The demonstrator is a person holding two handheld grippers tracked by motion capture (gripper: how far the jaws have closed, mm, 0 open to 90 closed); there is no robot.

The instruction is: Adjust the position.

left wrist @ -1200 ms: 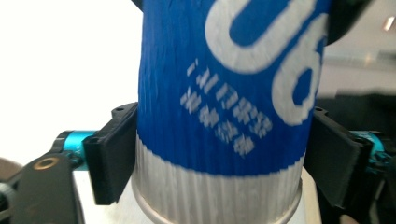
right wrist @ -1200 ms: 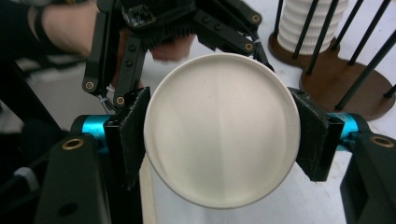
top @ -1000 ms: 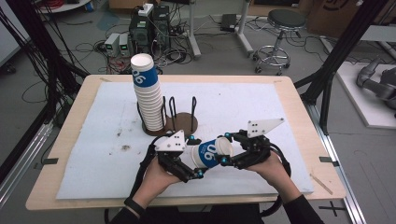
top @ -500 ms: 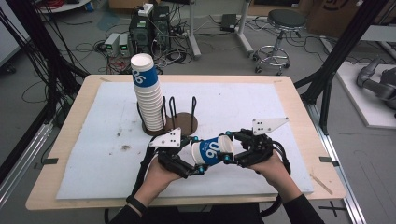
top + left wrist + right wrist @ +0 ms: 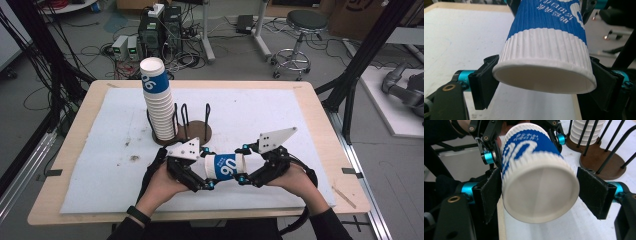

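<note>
The cup (image 5: 226,167) lies on its side above the table's near edge (image 5: 200,216), its long axis running left to right between the grippers. The left gripper (image 5: 544,80) clamps its wide rim; the right gripper (image 5: 540,192) straddles the closed base, jaws spread, the right one clear. It reads "90", like the stack (image 5: 158,105) in the rack (image 5: 192,131) behind.

My left gripper (image 5: 207,176) and right gripper (image 5: 243,167) are black linkages with turquoise metal collars at the joints and flat black pads (image 5: 491,192) on the jaws. Each carries a pale grey three-cornered plate (image 5: 275,139) dotted with small dark holes. I wear dark sleeves (image 5: 325,227) and a black wristband (image 5: 138,215).
</note>
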